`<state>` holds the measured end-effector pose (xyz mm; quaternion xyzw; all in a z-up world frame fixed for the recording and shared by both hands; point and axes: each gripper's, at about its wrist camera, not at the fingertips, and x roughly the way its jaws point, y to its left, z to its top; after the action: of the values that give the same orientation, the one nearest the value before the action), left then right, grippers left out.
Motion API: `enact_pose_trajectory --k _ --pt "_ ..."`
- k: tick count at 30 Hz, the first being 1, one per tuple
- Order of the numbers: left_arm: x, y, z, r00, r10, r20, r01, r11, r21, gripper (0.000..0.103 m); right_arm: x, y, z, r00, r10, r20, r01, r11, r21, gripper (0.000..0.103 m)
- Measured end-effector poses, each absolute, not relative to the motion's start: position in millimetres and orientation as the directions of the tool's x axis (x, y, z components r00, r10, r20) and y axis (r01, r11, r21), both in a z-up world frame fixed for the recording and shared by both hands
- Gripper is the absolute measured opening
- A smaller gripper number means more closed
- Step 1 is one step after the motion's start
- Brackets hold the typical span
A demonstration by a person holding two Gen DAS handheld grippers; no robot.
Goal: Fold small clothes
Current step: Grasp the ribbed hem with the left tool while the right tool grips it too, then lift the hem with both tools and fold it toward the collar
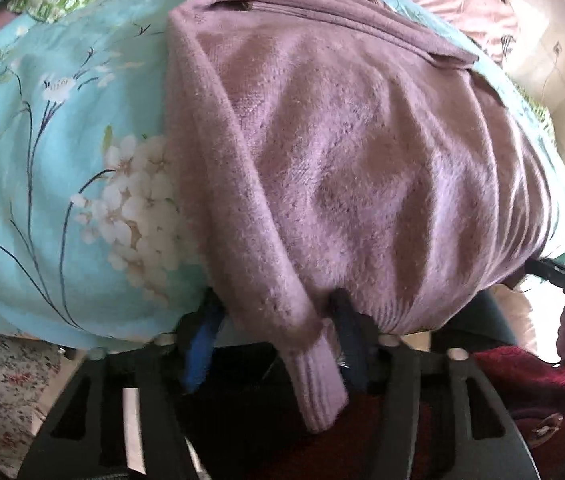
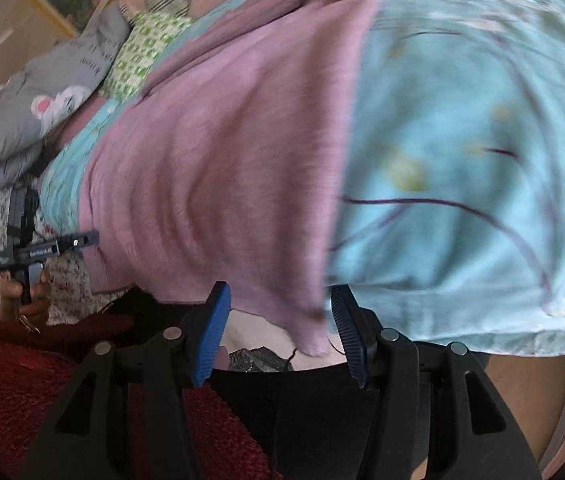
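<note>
Mauve knit sweater [image 1: 342,160] at frame centre on floral bedspread [image 1: 62,160]; soft, limp, light. Left gripper [image 1: 278,320] part-spread astride cuff [image 1: 318,384]; right gripper [image 2: 280,320] part-spread astride hem corner [image 2: 306,332]; best pinched at ribbed edges.

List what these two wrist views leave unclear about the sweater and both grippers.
- Left wrist view: the sweater covers the left gripper fingertips, so pad contact on the sleeve cuff is unclear.
- Right wrist view: motion blur smears the sweater's hem corner between the right gripper fingers; a grip cannot be confirmed.
- Both views: the sweater's far collar end is distorted near the fisheye edge.
</note>
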<state>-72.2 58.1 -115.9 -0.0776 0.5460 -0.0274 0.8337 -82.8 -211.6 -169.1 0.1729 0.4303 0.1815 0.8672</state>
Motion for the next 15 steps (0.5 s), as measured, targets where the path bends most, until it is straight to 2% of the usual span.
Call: enact_pose_trajectory --k 1,2,4,10,15 --pt "-69.8 55.1 -116.9 0.4 -0.127 -0.907 -0.034 0.988 -0.153 0.024 -80.2 -204.5 -169.6 0.554 0.463 -0.692 -0.185 0.879 0.44 0.01" --pt "-71.6 57.5 -116.1 0.403 -0.151 -0.902 -0.026 0.984 -0.176 0.017 -79.6 -203.6 -169.3 0.552 0.465 -0.693 -0.191 0.879 0.438 0.007" --pt "-77.1 67.0 -112.7 0.418 -0.176 -0.891 -0.025 0.978 -0.205 0.007 -87.7 -208.9 -166.2 0.553 0.504 -0.663 -0.228 0.858 0.461 0.007" --pt "-106.2 100.2 -106.3 0.474 -0.227 -0.85 -0.033 0.961 -0.275 0.004 -119.6 -246.5 -152.9 0.542 0.627 -0.56 -0.263 0.759 0.595 0.006" --pt "-118.7 115.7 -68.1 0.586 -0.349 -0.731 0.015 0.907 -0.421 0.004 -128.7 -257.5 -123.0 0.571 0.733 -0.369 -0.347 0.623 0.701 0.006"
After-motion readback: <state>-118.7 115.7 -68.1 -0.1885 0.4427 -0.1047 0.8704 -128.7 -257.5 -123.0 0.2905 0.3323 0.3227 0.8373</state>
